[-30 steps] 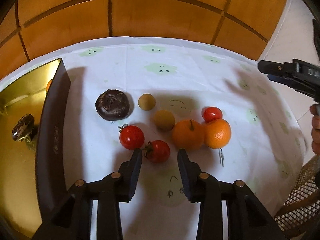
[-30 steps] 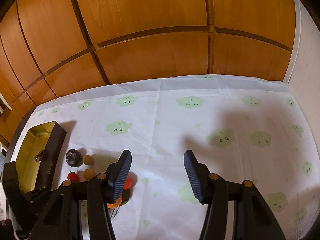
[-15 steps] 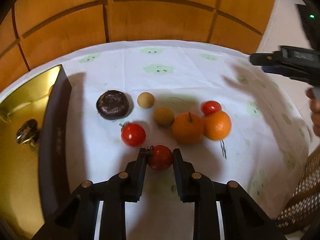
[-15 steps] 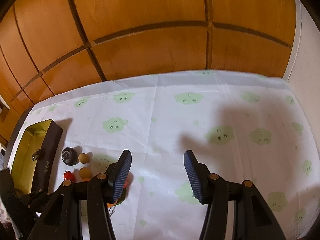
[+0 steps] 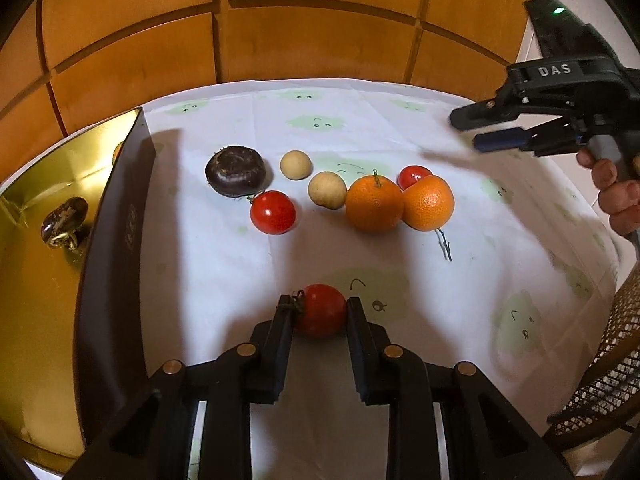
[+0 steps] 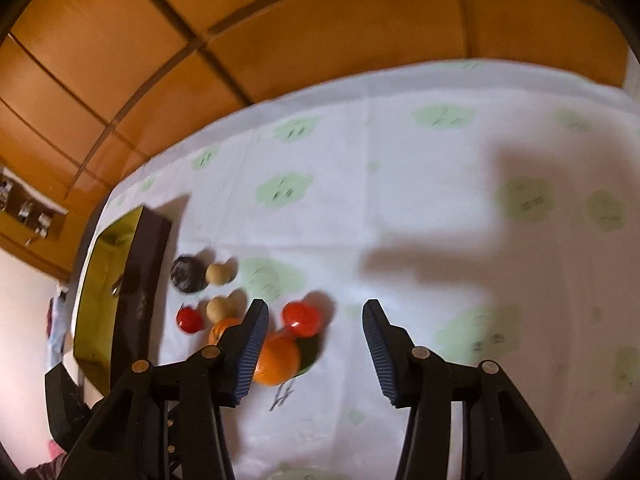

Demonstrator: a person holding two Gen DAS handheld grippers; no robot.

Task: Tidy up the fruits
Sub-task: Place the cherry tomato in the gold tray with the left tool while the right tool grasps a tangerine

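At the far left of the table sits the gold-lined box [image 5: 116, 216], one dark fruit [image 5: 64, 222] already in it; we judge our next move turns on this, since the box lies left of our left claw [image 5: 320, 312], which grips a tomato [image 5: 322, 310] snugly, stem toward the left finger, and is the nearer of the two claws to the box; further along lie a dark round fruit [image 5: 235, 171], two pale balls [image 5: 296, 165], a second tomato [image 5: 273, 212], two oranges [image 5: 374, 208] touching, and a third tomato [image 5: 414, 176] behind them; our right claw [image 6: 316, 336] hovers wide and empty above that end; the white cloth [image 5: 400, 128] with green clouds covers the table; wood panelling [image 5: 320, 32] stands behind.
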